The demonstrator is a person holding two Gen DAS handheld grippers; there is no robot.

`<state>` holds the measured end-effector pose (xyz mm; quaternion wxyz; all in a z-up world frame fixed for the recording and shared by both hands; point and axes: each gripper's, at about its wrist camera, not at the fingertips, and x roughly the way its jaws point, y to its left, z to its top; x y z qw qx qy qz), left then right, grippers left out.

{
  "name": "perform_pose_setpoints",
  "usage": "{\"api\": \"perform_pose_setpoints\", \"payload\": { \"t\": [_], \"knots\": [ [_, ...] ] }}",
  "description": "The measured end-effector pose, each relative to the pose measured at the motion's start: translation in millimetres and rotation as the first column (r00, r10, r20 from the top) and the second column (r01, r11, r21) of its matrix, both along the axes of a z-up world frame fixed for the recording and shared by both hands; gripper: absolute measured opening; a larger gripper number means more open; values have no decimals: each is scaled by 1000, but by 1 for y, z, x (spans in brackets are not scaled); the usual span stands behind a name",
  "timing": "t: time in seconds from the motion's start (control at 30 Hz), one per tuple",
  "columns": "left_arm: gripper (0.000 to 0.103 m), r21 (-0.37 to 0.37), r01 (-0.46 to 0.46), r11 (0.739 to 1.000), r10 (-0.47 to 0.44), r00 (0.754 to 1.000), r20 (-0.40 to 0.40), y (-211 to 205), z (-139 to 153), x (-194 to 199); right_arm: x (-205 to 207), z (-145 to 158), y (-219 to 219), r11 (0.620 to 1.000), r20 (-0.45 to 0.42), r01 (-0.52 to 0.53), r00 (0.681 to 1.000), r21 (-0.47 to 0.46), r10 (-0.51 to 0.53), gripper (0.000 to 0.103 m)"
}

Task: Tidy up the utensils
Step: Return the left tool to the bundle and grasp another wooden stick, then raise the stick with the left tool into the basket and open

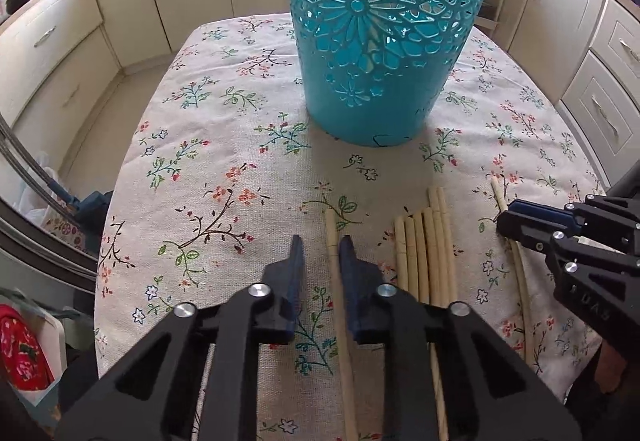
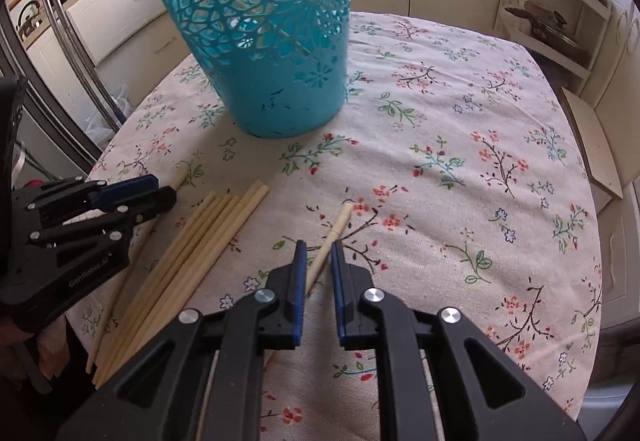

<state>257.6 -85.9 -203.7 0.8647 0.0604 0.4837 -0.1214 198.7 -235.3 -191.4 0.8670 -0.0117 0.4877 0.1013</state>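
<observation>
The left gripper (image 1: 321,245) had its jaws clenched on a single chopstick (image 1: 333,241) that lay flat on the counter (image 1: 224,145), apart from the loose bundle of chopsticks (image 1: 426,249) just to its right; the right gripper (image 2: 319,253) likewise had its jaws clamped on another lone chopstick (image 2: 340,223), on the far side of that bundle. The teal basket (image 1: 372,41) stood upright further back on the floral cloth, well apart from both sticks and apparently the place they were meant to go.

The main risk looked to be the grip itself; each stick was thin, round and smooth, and pinched well along its length, so it could swivel between the pads once lifted and droop or slip out. The left jaws appeared to bear on the stick toward one pad only, and an off-centre pinch might roll it free. A jaw tip pressed low could also catch the cloth and drag it, scattering the bundle or nudging the basket. The basket's cut-out walls posed a further hazard; a tilted stick might poke through a hole rather than drop inside, and two hands working close together could knock one another.
</observation>
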Motion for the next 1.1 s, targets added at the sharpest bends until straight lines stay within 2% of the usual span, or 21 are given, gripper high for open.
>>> {"api": "perform_pose_setpoints", "payload": {
  "t": [0.07, 0.23, 0.37, 0.5, 0.53, 0.7, 0.8, 0.93, 1.1],
  "knots": [
    [6, -16, 1, 1000, -1, 1000, -7, 0, 0, 0, 0, 0, 2, 1000, -7, -23, 1000, 0, 23, 13],
    [6, -52, 5, 999, -5, 1000, 3, 1, 2, -5, 1, -1, -3, 1000, -11, -13, 1000, 10, 13, 12],
    [5, -92, 16, 996, -16, 1000, -2, 3, 12, -7, -2, -1, 1, 1000, 4, -21, 1000, -16, 21, 12],
    [5, -193, -5, 981, 12, 999, 39, 22, 44, -6, -5, -2, -3, 1000, 18, -19, 1000, 3, 19, 12],
    [5, -240, -8, 971, 23, 998, 58, 31, 56, -6, -6, -2, -4, 1000, 24, -18, 1000, 8, 18, 12],
    [5, -361, 2, 933, 80, 974, 211, 56, 117, -9, -12, -5, -9, 999, 64, -14, 998, 52, 11, 12],
    [5, -415, 39, 909, 103, 944, 314, 60, 155, -12, -12, -5, -10, 998, 71, -14, 997, 66, 9, 12],
    [5, -439, 92, 894, 136, 877, 460, 50, 199, -4, -12, -6, -11, 997, 86, -15, 996, 76, 9, 12],
    [5, -435, 127, 891, 194, 760, 620, 27, 242, 14, -13, -7, -16, 994, 96, -16, 995, 105, 5, 12]
  ]
}}
